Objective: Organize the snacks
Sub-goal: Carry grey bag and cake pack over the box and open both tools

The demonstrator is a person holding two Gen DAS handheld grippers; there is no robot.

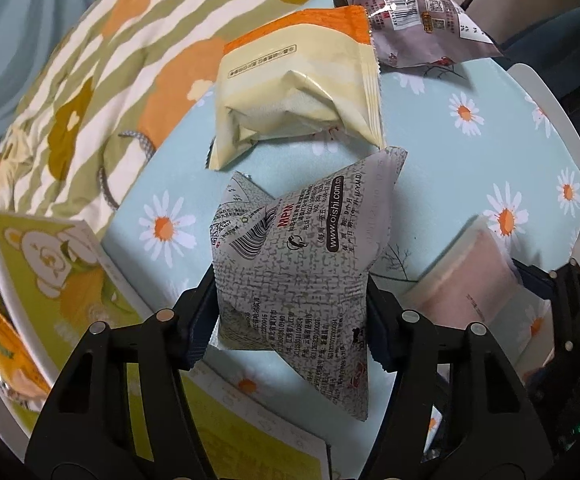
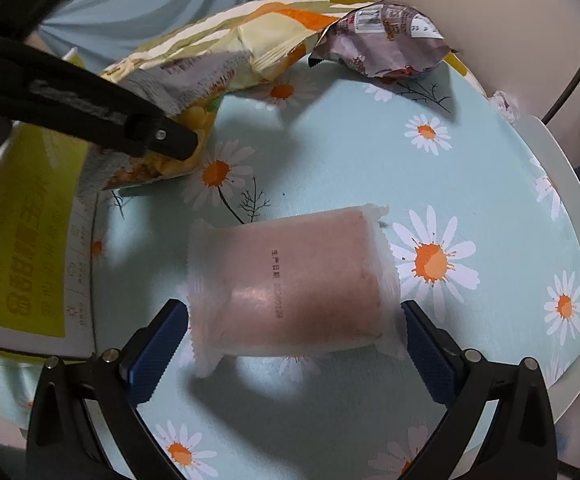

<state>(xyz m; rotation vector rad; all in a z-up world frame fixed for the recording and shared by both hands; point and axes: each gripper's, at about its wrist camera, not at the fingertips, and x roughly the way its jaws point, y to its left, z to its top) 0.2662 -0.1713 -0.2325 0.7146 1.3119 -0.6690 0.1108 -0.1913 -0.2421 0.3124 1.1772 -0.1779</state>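
the left claw (image 1: pixel 290 312) pinched the grey packet (image 1: pixel 294 264) between its pads; the right claw (image 2: pixel 296 340) stood open astride the pink packet (image 2: pixel 290 280) mid-counter (image 2: pixel 370 160).

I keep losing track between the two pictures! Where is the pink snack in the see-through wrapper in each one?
Left wrist view: the pink snack in its clear plastic wrapper lies low on the right, partly behind the other tongs.
Right wrist view: it lies in the lower middle, between the right tongs' open blue pads.
Shared landmark: the shiny purple snack bag at the far table edge.
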